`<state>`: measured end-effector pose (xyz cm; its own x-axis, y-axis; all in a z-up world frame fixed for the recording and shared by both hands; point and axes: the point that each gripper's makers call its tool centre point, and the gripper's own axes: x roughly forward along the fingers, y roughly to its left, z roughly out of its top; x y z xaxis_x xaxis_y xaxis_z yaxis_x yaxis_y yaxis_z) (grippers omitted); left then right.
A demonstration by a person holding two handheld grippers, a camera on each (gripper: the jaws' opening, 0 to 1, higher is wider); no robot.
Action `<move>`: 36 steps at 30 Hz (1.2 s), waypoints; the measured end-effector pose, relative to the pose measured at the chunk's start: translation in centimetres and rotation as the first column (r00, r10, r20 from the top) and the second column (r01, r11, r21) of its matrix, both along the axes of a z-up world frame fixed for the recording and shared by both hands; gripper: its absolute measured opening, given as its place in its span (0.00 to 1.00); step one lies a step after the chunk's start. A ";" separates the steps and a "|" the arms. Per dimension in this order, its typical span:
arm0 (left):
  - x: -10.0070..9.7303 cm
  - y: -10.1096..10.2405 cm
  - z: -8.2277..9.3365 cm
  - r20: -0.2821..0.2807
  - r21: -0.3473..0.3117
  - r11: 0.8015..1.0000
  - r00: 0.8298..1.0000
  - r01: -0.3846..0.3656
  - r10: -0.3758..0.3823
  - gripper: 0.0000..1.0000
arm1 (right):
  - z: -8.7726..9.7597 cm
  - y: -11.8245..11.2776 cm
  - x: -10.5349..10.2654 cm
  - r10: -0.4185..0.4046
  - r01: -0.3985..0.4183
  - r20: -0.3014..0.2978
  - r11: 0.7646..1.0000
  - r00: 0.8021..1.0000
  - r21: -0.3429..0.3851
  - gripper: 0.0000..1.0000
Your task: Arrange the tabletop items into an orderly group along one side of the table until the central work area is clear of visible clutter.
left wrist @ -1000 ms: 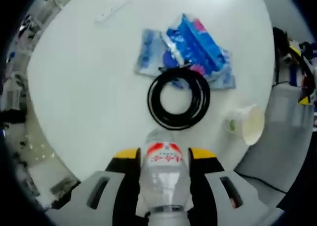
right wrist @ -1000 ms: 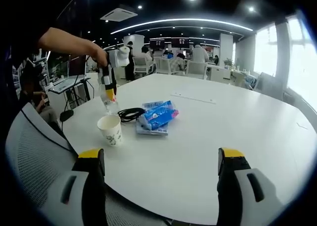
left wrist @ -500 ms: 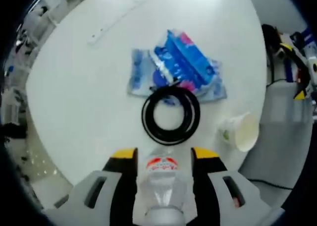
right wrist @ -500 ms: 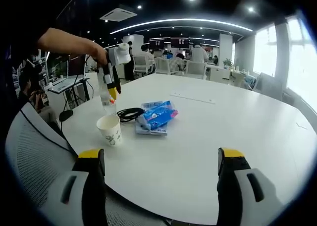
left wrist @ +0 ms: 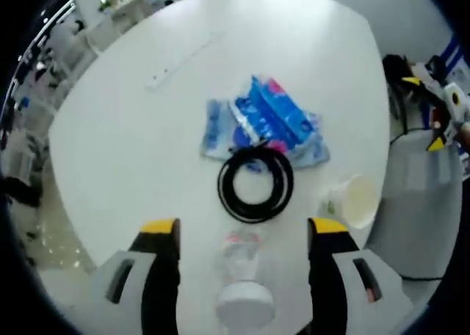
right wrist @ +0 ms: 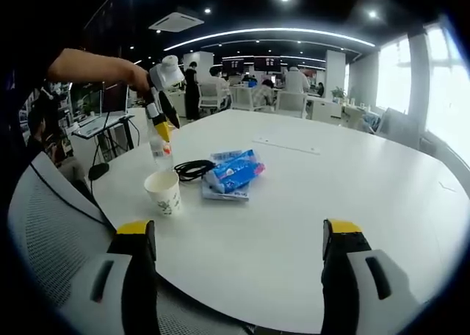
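Left tongs (left wrist: pixel 242 236) hung released w/ the clear plastic bottle (left wrist: pixel 242 276) upright btwn the jaws, beside black cable coil (left wrist: pixel 255 186), prob. grouping items; right tongs (right wrist: pixel 239 236) idle, spread wide.

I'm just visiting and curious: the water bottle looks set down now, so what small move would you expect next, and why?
Probably the open left gripper goes on to the black cable coil: the bottle stands free between its spread jaws, while coil, blue packets and paper cup remain clustered nearby.

Bottle (left wrist: pixel 242 276), cable coil (left wrist: pixel 255 186) and cup (left wrist: pixel 352 200) crowd one edge; table (right wrist: pixel 352 181) elsewhere bare
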<state>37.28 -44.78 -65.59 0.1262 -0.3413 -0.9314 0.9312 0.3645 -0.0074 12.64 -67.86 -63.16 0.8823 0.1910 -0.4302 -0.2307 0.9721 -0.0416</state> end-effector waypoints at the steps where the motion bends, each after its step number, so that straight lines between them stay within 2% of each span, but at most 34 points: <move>1: 0.2 0.0 0.2 0.014 -0.019 1.000 1.000 -0.012 0.012 0.72 | 0.0 0.0 0.0 0.000 0.000 -0.001 1.000 1.000 0.000 0.94; 5: 0.4 -0.1 0.8 0.039 -0.128 0.989 0.997 -0.068 0.074 0.87 | 0.0 0.1 0.0 0.002 -0.002 -0.002 1.000 1.000 0.001 0.94; 6: 0.5 -0.1 0.9 0.047 -0.152 0.985 0.995 -0.084 0.092 0.88 | 0.0 0.1 0.0 0.003 -0.003 -0.003 1.000 1.000 0.001 0.94; 9: 0.0 0.3 1.1 0.045 -0.172 0.980 0.993 -0.097 0.107 0.91 | 0.0 0.2 0.0 0.005 -0.005 -0.005 1.000 1.000 0.000 0.94; 13: 0.4 0.4 1.6 0.087 -0.234 0.964 0.985 -0.124 0.148 0.95 | 0.0 0.2 0.0 0.006 -0.006 -0.005 1.000 1.000 0.000 0.94; 15: 0.7 0.3 2.2 0.113 -0.287 0.945 0.974 -0.155 0.195 0.97 | 0.0 0.2 0.0 0.005 -0.005 -0.005 1.000 1.000 0.000 0.94; 19: 0.9 0.7 3.2 0.127 -0.376 0.897 0.946 -0.232 0.298 0.99 | 0.0 0.1 0.0 0.006 -0.006 -0.005 1.000 1.000 -0.001 0.94; 22: 1.2 1.0 4.0 0.144 -0.451 0.847 0.913 -0.283 0.381 1.00 | 0.0 0.1 0.0 0.005 -0.005 -0.005 1.000 1.000 -0.002 0.94; 23: 1.2 1.1 4.1 0.148 -0.463 0.838 0.907 -0.289 0.394 1.00 | 0.0 0.1 0.0 0.004 -0.004 -0.006 1.000 1.000 -0.001 0.94; 28: -0.2 1.4 3.5 0.153 -0.482 0.825 0.899 -0.294 0.410 1.00 | -0.1 0.1 -0.1 0.005 -0.005 -0.007 1.000 1.000 -0.001 0.94; 31: -0.5 1.9 3.2 0.181 -0.491 0.817 0.882 -0.303 0.435 1.00 | -0.1 0.1 -0.1 0.006 -0.006 -0.009 1.000 1.000 -0.003 0.93; 34: -0.8 2.3 3.2 0.183 -0.522 0.784 0.854 -0.335 0.486 1.00 | -0.1 0.1 -0.1 0.005 -0.005 -0.008 1.000 1.000 -0.002 0.93; 36: -1.1 2.3 3.0 0.187 -0.535 0.774 0.846 -0.339 0.499 1.00 | -0.1 0.1 -0.1 0.005 -0.005 -0.008 1.000 1.000 -0.003 0.93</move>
